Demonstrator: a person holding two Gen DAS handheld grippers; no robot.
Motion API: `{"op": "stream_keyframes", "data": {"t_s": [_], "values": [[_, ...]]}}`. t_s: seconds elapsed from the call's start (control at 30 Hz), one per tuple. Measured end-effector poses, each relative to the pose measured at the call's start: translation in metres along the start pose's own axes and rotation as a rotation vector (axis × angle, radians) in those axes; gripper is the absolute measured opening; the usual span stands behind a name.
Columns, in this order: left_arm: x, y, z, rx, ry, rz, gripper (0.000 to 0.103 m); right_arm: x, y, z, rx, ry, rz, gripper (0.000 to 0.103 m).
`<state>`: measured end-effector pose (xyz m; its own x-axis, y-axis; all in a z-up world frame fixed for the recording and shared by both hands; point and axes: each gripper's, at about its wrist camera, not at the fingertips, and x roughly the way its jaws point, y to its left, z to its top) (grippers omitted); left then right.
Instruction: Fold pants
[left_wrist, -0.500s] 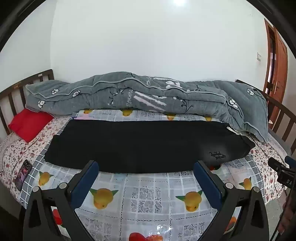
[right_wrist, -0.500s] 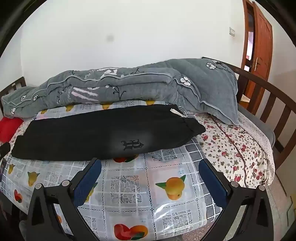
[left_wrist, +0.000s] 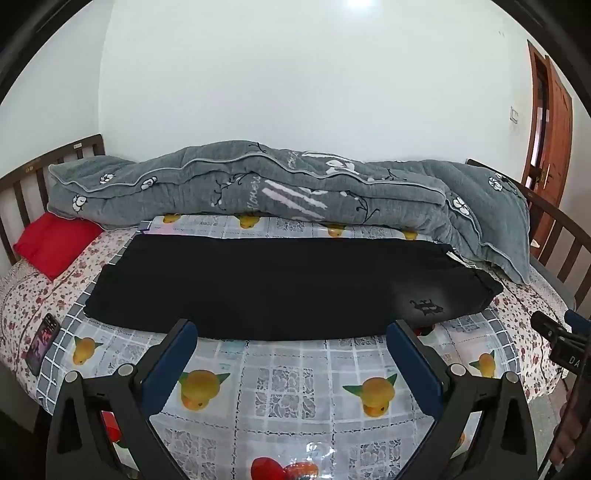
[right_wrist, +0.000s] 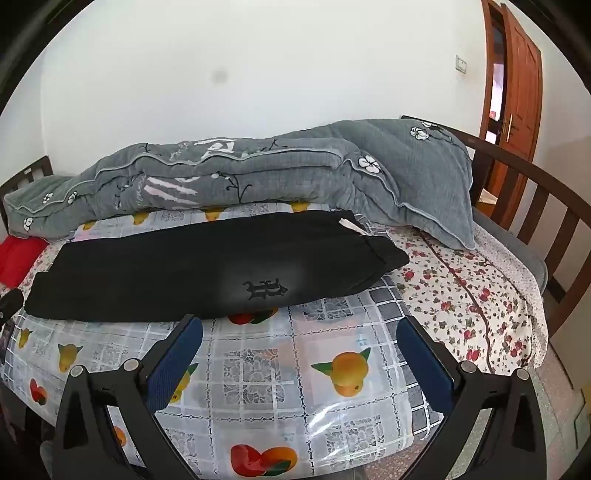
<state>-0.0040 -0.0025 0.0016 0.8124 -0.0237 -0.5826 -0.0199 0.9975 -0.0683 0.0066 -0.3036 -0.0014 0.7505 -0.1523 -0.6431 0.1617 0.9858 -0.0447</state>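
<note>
Pants (left_wrist: 288, 284), black, lie flat & long across the fruit-print cloth (left_wrist: 291, 384) on the bed, just in front of the gray blanket (left_wrist: 280, 192). Left gripper (left_wrist: 291, 328) & right gripper (right_wrist: 300, 323) both wide open, nothing in them, near the pants' front edge, not touching.

Black pants (left_wrist: 280, 284) flat, folded lengthwise, lying crosswise on fruit-print cover, waistband right.
</note>
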Motion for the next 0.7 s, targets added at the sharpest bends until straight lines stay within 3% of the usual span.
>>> {"op": "stream_keyframes", "data": {"t_s": [0.7], "values": [[0.004, 0.005, -0.01, -0.011, 0.016, 0.011, 0.103, -0.006, 0.011, 0.003, -0.016, -0.005, -0.001, 0.103]]}}
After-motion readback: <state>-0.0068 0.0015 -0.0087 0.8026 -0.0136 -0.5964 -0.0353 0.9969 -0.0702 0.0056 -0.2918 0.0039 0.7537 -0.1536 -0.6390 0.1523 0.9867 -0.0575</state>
